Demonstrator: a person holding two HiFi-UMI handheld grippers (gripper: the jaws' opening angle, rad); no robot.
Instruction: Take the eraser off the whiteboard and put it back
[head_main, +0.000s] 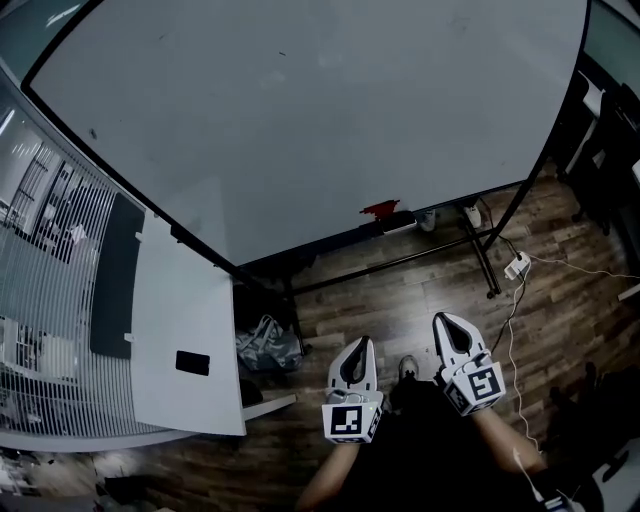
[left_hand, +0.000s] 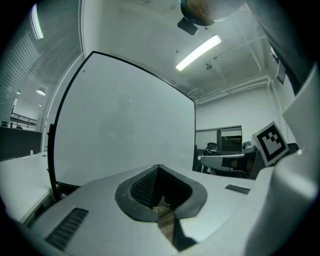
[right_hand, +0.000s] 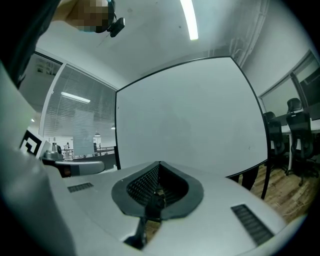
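The red eraser (head_main: 380, 209) sits at the lower edge of the big whiteboard (head_main: 300, 100), above a black tray. Both grippers hang low over the wooden floor, well short of the board. My left gripper (head_main: 364, 341) is shut with nothing between its tips. To its right, my right gripper (head_main: 441, 318) is also shut and empty. In the left gripper view the closed left gripper (left_hand: 159, 167) faces the whiteboard (left_hand: 125, 130). In the right gripper view the closed right gripper (right_hand: 160, 164) faces the whiteboard (right_hand: 190, 120). Neither gripper view shows the eraser.
A white desk (head_main: 185, 330) with a small black object (head_main: 192, 362) stands at the left, beside a glass wall with blinds. A grey bag (head_main: 268, 345) lies under the board. The board's black stand leg (head_main: 482, 255) and a power strip (head_main: 517, 266) are at the right. Office chairs (right_hand: 295, 130) stand far right.
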